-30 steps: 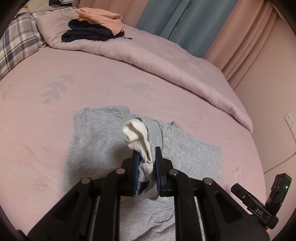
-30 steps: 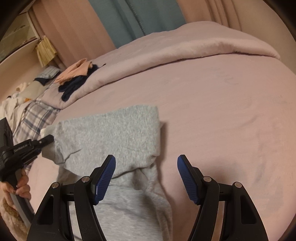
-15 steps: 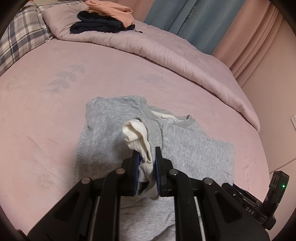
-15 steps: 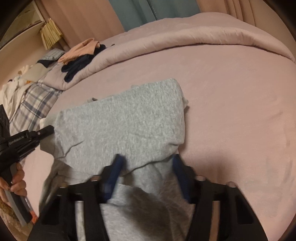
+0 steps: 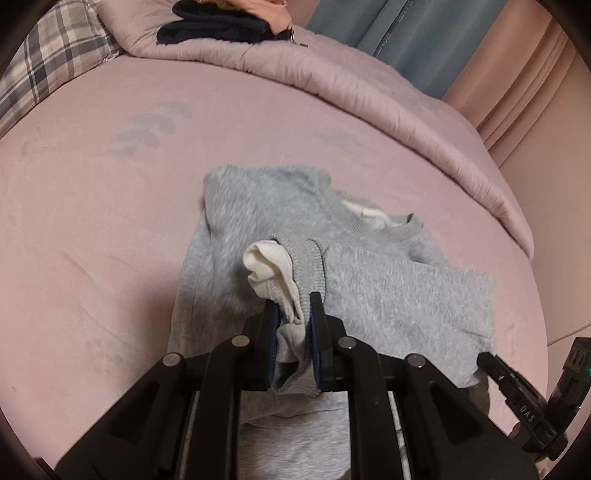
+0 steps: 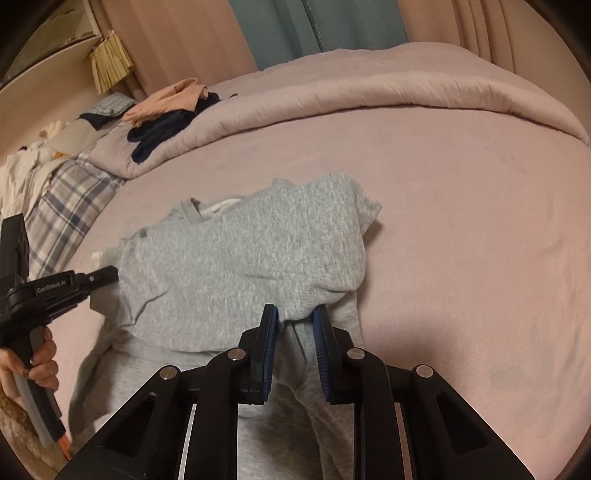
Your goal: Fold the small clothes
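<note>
Sweatshirt (image 5: 388,295), grey, lies partly folded on the pink bedsheet (image 5: 92,229). The left gripper (image 5: 293,314) is pinching its ribbed hem, white lining showing; the right gripper (image 6: 295,325) is clamped on a bunched fold at the other side. Ahead of both there's bare sheet up to the rolled comforter (image 6: 388,92) edge, with stacked clothes (image 5: 221,22) far off.
</note>
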`<state>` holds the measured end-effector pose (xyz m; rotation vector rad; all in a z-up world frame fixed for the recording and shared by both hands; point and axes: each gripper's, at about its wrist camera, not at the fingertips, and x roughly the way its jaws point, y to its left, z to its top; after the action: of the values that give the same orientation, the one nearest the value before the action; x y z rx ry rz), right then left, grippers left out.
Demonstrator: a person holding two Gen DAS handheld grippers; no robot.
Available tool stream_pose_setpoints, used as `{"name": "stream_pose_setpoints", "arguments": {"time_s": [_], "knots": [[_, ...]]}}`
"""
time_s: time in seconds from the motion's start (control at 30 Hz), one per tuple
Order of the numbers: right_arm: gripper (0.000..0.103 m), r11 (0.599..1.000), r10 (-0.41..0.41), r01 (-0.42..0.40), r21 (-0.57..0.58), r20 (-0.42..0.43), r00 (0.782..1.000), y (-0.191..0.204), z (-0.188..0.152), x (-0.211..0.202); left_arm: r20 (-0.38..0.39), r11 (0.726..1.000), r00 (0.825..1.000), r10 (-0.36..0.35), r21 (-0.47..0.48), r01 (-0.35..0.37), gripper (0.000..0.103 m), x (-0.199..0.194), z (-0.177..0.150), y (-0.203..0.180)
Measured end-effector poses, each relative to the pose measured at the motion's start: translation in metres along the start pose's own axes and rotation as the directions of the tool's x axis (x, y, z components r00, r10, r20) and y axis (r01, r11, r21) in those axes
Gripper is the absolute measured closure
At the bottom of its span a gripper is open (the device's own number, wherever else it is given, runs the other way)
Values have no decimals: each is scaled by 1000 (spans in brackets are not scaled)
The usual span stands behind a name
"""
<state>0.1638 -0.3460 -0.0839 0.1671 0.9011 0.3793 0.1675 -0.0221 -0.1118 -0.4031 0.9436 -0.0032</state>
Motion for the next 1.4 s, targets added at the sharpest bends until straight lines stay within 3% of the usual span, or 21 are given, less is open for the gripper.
{"name": "stream_pose_setpoints", "arguments": {"time_s": [0.43,1.4], "knots": [[81,1000,-30,30,-3,-28,999,2,0,9,-56,998,998,4,-55,-7,86,17,-9,18],[81,998,-60,59,-7,-61,996,1,0,19,-46,998,999,11,-62,-13,80,22,-16,25]]}}
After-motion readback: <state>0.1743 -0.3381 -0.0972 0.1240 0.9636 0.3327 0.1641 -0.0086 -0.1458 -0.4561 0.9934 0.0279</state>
